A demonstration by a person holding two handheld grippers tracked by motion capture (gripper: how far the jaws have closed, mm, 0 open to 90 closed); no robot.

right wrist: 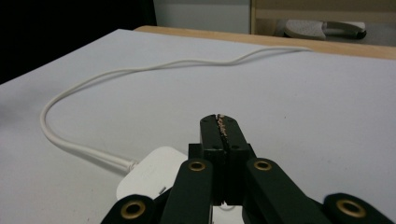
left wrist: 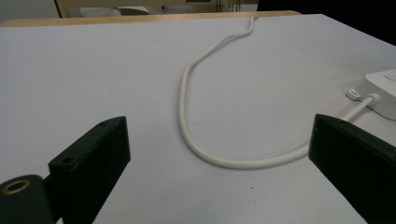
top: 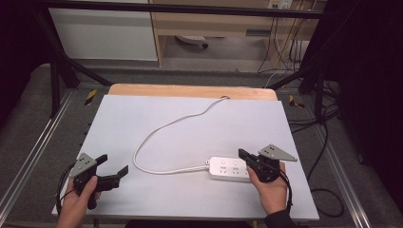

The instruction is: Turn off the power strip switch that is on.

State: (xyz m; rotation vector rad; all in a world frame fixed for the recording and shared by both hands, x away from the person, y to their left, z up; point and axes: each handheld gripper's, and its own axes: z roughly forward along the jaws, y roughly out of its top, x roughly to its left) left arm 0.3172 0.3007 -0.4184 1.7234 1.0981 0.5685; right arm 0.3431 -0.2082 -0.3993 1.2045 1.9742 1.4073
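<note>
A white power strip (top: 228,167) lies on the white tabletop (top: 199,199) near the front right. Its white cable (top: 157,133) loops left and then runs to the table's far edge. My right gripper (top: 241,153) is shut with nothing between its jaws and sits over the strip's right end, pointing left. In the right gripper view the closed jaws (right wrist: 219,122) hang above the strip (right wrist: 149,170), with the cable (right wrist: 93,79) beyond. My left gripper (top: 114,164) stands open at the front left, holding nothing. In its own view the left gripper (left wrist: 219,126) frames the cable loop (left wrist: 187,93) and the strip's end (left wrist: 385,91).
A wooden table edge (top: 190,90) shows behind the white sheet. Black frame bars (top: 57,80) stand at both back corners. Dark cables (top: 328,137) trail on the floor at the right. A wooden cabinet (top: 214,28) stands beyond the table.
</note>
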